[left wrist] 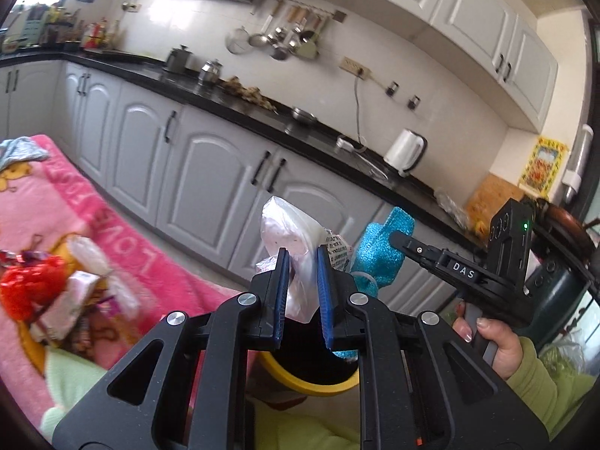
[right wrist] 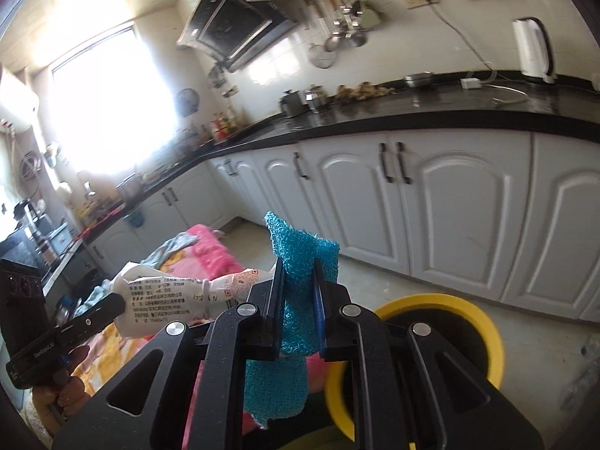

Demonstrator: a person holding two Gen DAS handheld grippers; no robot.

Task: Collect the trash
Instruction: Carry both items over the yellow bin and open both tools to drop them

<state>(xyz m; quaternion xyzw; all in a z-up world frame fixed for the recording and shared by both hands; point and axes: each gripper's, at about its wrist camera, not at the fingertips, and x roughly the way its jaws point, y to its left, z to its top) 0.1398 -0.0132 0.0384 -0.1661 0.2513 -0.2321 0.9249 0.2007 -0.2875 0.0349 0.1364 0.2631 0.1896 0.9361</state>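
Two grippers loaded | left gripper (left wrist: 303, 258) jaws clamped on clear plastic bag (left wrist: 288, 232), centre frame | right gripper (right wrist: 297, 273) jaws clamped on blue mesh cloth (right wrist: 300, 258) | yellow-rimmed bin (right wrist: 483, 322) lower right below cloth | remaining trash pile (left wrist: 56, 292) on pink blanket (left wrist: 123, 232), left

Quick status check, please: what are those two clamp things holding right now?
Left hand-held gripper shut on crumpled clear plastic bag. Right hand-held gripper shut on turquoise mesh cloth. Yellow-rimmed bin below, nothing blocking.
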